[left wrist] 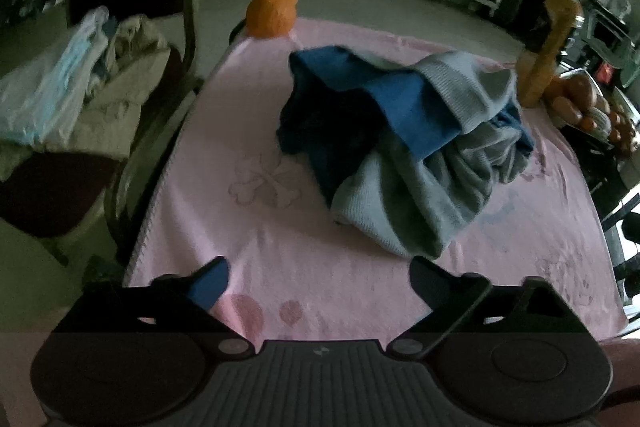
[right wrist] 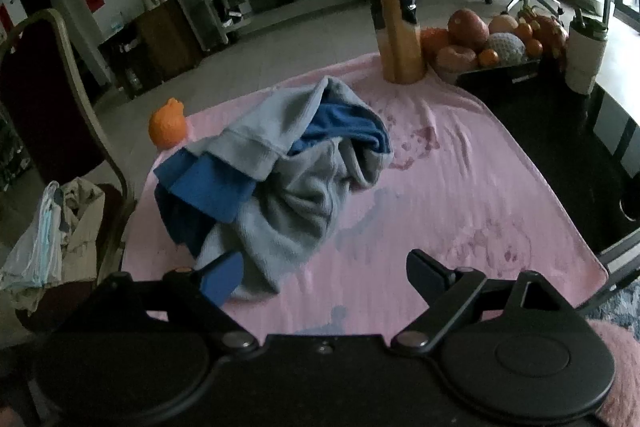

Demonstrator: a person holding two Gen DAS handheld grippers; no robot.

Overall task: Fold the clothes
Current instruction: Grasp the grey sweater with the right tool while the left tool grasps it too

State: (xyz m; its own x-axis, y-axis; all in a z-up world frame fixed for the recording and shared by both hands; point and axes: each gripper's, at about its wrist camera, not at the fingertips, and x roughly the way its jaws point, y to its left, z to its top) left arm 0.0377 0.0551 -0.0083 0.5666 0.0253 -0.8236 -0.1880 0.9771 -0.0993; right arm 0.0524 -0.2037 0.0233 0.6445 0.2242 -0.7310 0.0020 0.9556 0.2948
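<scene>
Your 2 grippers are both wide open and hold nothing. The left gripper (left wrist: 320, 285) has the blue and grey sweater (left wrist: 404, 147) ahead of it and a bit to its right, with bare pink blanket (left wrist: 240, 227) in between. The right gripper (right wrist: 326, 277) is nearer: the sweater (right wrist: 280, 187) lies just ahead and to its left, and a grey edge sits right beside its blue left finger (right wrist: 222, 281). The sweater is not folded. It sits in a crumpled heap on the blanket, so you can't pick out a long side. An orange toy (right wrist: 168, 127) and a juice bottle (right wrist: 396, 15) stand past the heap.
</scene>
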